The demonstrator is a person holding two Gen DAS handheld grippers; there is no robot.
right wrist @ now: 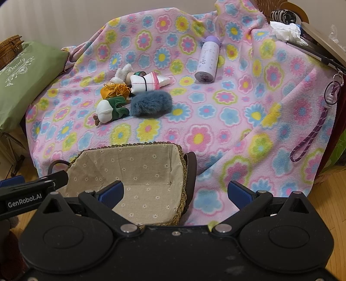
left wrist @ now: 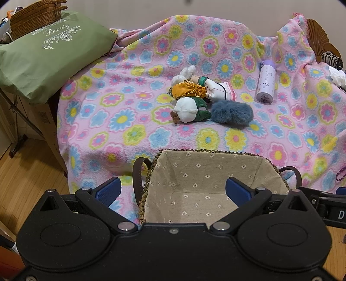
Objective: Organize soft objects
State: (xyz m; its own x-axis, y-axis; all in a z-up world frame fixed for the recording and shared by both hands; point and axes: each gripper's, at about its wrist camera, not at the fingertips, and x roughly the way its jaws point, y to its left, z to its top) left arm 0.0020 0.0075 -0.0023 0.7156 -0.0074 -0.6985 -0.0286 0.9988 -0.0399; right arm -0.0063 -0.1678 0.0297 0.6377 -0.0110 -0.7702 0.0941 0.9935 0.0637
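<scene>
A pile of soft things lies mid-table on the flowered blanket [left wrist: 121,121]: a blue furry pouch [left wrist: 231,112] [right wrist: 151,103], a white and green plush [left wrist: 188,109] [right wrist: 109,109], an orange drawstring pouch [left wrist: 188,90] [right wrist: 114,90], a white and pink cloth pouch [left wrist: 219,90] [right wrist: 147,83] and a white bunny plush [left wrist: 185,73] [right wrist: 122,74]. A fabric-lined woven basket [left wrist: 255,170] [right wrist: 95,164] stands empty at the near edge. My left gripper [left wrist: 173,191] is open above the basket. My right gripper [right wrist: 175,193] is open over the basket's right rim.
A purple-capped white bottle [left wrist: 266,83] [right wrist: 208,61] lies right of the pile. A green bag [left wrist: 43,56] and a wicker basket [left wrist: 36,16] stand at the left. A purple lanyard [right wrist: 311,134] hangs at the right edge. White crumpled fabric [right wrist: 286,31] is far right.
</scene>
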